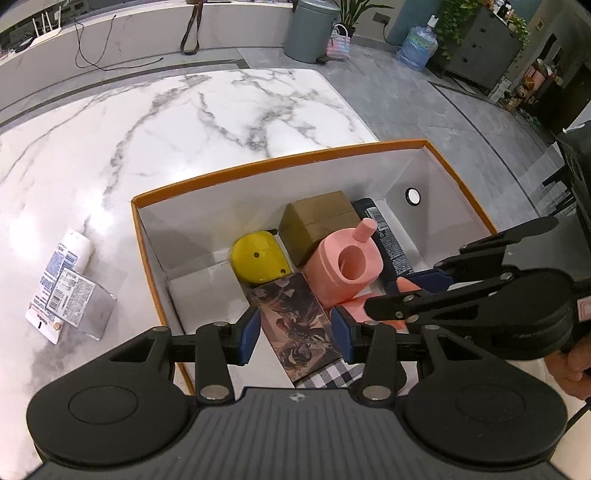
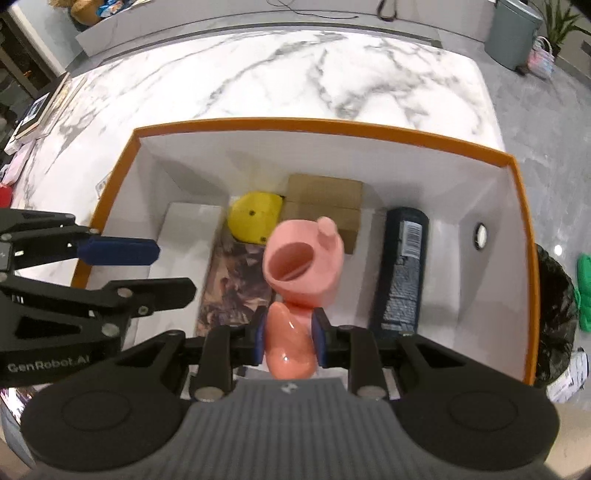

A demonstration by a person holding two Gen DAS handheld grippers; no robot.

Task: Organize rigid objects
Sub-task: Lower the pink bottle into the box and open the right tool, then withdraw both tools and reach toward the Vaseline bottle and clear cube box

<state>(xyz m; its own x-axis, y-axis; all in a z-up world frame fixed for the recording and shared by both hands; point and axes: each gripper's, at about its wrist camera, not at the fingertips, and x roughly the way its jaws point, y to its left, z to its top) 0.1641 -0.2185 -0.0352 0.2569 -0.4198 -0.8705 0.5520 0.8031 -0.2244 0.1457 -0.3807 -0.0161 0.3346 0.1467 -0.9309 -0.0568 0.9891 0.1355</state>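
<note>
Pink watering can (image 2: pixel 303 262) clamped in right tool (image 2: pixel 289 341) over orange-rimmed box (image 2: pixel 332 123); left tool (image 1: pixel 294 334) spread wide.

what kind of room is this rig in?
Probably an office lobby or lounge, not a home kitchen: marble table, water-cooler jug on a tiled floor, potted plants on a dark cabinet, grey pedal bin.

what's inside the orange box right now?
Orange box holds a yellow case, brown carton, dark bottle, printed box and a pink watering can gripped by the right gripper. Floor beneath them is hidden.
</note>
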